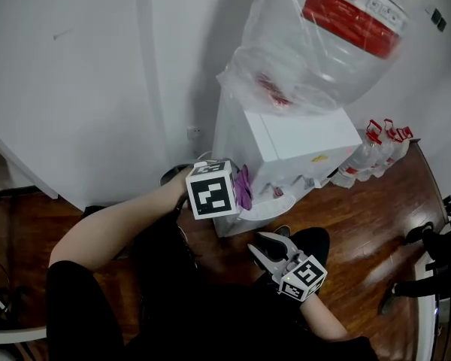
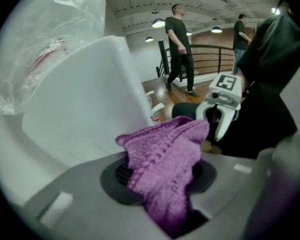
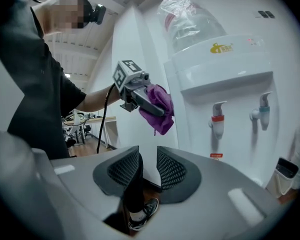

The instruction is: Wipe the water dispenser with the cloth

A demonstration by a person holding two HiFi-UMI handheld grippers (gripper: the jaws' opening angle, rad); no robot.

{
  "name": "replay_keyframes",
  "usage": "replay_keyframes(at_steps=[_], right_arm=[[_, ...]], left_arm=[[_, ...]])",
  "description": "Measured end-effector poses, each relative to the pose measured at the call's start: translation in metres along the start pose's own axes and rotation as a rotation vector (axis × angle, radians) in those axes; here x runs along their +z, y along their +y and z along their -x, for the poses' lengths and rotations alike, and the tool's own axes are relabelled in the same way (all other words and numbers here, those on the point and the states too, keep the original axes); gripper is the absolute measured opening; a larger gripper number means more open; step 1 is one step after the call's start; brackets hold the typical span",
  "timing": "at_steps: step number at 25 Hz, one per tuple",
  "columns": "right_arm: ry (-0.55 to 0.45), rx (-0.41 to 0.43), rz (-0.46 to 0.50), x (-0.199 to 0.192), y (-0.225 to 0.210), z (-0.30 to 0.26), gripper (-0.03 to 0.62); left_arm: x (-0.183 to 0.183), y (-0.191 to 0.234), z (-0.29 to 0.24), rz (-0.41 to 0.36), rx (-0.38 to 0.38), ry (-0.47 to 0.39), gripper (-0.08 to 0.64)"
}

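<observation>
The left gripper [image 1: 237, 190] is pinching the purple knitted cloth [image 2: 165, 169] between its fingers, leaving a thick wad sticking out just beside the white water dispenser [image 1: 286, 145], probably as a wiping pad. The right gripper [image 3: 149, 171] is hanging lower, its fingers slightly parted and empty, facing the taps [image 3: 217, 119].

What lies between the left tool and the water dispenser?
The purple cloth, clamped in the left tool, fronts the water dispenser; the left gripper view shows it.
</observation>
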State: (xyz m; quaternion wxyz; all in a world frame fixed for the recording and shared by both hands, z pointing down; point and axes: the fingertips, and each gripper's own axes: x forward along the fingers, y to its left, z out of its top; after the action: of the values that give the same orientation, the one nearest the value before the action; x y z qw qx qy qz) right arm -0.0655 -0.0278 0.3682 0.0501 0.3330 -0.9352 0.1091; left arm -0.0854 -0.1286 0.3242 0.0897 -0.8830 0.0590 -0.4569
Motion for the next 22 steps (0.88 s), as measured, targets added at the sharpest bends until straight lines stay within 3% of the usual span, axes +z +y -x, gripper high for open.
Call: replay_keyframes(at_steps=[3,5,9,11,13,15,19,22], right_arm=[[0.013,0.011,0.009,-0.003,0.005,-0.002,0.115],[0.021,0.012,0.011,-0.006,0.008,-0.002,0.115],[0.028,0.007,0.011,-0.010,0.010,-0.001,0.115],[0.028,0.001,0.003,-0.012,0.010,0.000,0.114],[0.026,-0.004,-0.013,-0.014,0.009,0.002,0.115],[0.026,-0.004,-0.032,-0.018,0.005,0.002,0.115],[0.029,0.005,-0.062,-0.024,-0.002,-0.003,0.114],[0.021,0.014,-0.086,-0.027,-0.002,-0.007,0.115]], left_arm=[[-0.017,0.087,0.005,-0.036,0.206,0.091,0.187],[-0.026,0.148,0.001,-0.008,0.284,0.111,0.187],[-0.084,0.231,-0.007,0.206,0.367,0.260,0.187],[-0.100,0.243,-0.007,0.279,0.391,0.283,0.187],[-0.095,0.222,-0.012,0.273,0.346,0.243,0.187],[-0.079,0.182,-0.015,0.197,0.293,0.200,0.187],[-0.037,0.075,-0.018,0.059,0.194,0.102,0.187],[-0.023,-0.004,-0.030,-0.019,0.089,0.076,0.187]])
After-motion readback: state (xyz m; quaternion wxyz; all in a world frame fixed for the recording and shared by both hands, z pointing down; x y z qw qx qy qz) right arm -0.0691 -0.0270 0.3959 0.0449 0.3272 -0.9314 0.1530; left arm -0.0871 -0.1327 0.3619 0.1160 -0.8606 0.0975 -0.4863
